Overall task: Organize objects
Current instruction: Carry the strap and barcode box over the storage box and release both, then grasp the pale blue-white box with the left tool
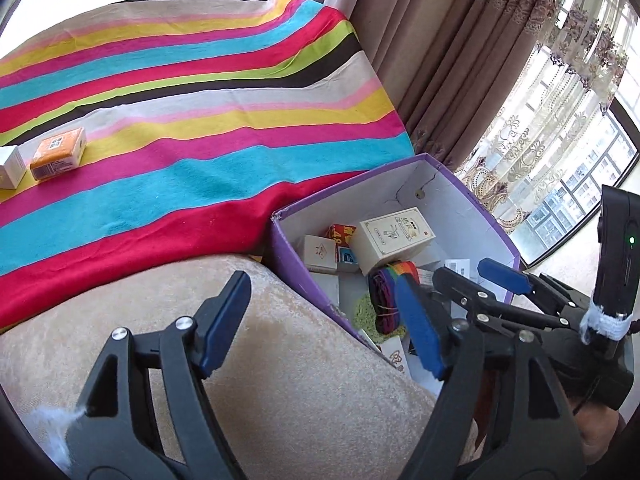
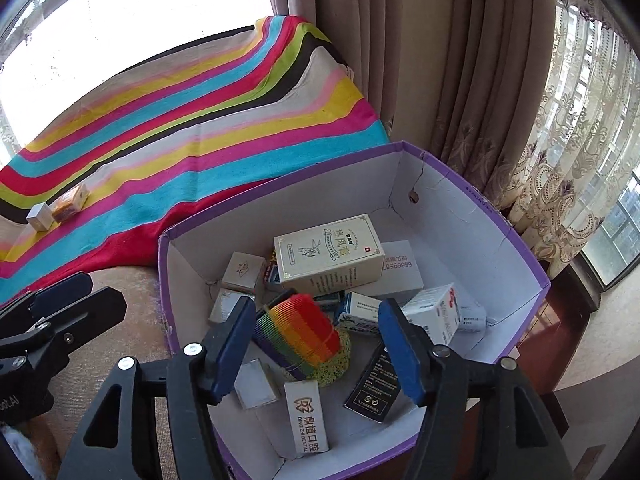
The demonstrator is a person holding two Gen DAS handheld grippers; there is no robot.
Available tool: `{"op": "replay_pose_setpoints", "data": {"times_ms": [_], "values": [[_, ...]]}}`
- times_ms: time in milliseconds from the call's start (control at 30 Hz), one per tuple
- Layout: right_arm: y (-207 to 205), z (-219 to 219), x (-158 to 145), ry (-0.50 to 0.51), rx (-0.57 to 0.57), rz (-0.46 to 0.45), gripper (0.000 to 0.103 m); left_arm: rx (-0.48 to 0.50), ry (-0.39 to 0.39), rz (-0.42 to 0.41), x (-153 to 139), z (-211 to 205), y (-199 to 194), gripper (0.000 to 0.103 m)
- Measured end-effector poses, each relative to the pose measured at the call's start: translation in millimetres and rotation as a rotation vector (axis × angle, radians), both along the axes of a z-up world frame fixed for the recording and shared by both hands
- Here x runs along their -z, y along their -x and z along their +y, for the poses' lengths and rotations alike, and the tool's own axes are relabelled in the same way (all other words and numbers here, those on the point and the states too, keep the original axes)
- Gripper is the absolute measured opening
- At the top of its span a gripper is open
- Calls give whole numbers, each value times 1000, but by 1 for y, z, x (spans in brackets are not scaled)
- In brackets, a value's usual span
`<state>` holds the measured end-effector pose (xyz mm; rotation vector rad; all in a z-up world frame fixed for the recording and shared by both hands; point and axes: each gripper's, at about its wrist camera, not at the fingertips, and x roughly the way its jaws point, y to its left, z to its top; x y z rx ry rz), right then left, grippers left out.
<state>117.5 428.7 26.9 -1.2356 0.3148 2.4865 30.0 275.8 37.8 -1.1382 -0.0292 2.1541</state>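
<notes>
The left gripper (image 1: 320,328) hangs part-open over the beige cushion (image 1: 280,360), nothing between its blue pads. Beside it, the right gripper (image 2: 316,344) hovers above the purple box (image 2: 516,240), jaws apart and empty, with the rainbow spring toy (image 2: 304,336) lying free in the box just below them.

By my reading, a drop into the box is finished and the next fetch is due. 2 items remain on the striped blanket (image 1: 180,100), far left: a small white box (image 1: 10,168) and, touching it, an orange box (image 1: 60,152). The next move calls for carrying a gripper well across the blanket, coming down over 1 of them, and closing on its narrow sides; since they touch, the orange one's free side looks easier to reach.

Going left to right through the box: a small beige carton with a crown-like mark (image 2: 244,272), a white strip box reading "DING ZHI DENTAL" (image 2: 308,416) with Chinese characters, a cream carton with green Chinese lettering (image 2: 328,256), a white card showing upside-down digits (image 2: 400,272), a black packet (image 2: 376,384) with print too small to read, and a white carton with red marks (image 2: 436,312).
</notes>
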Motion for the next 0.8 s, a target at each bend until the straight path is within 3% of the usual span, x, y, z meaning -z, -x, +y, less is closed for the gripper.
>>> {"op": "replay_pose_setpoints", "data": {"times_ms": [233,433,600,800], "values": [[19,-39,-3,4,-101,0,69,-104,-6,12,-7,-43,24,78],[35,-75,-4,12,-189,-1,75,-207,2,42,-17,-98,55,87],[51,-101,-4,26,-244,-2,83,-311,54,94,-26,-153,93,96],[71,-125,0,42,-294,-24,85,-380,111,109,-28,-219,150,98]]}}
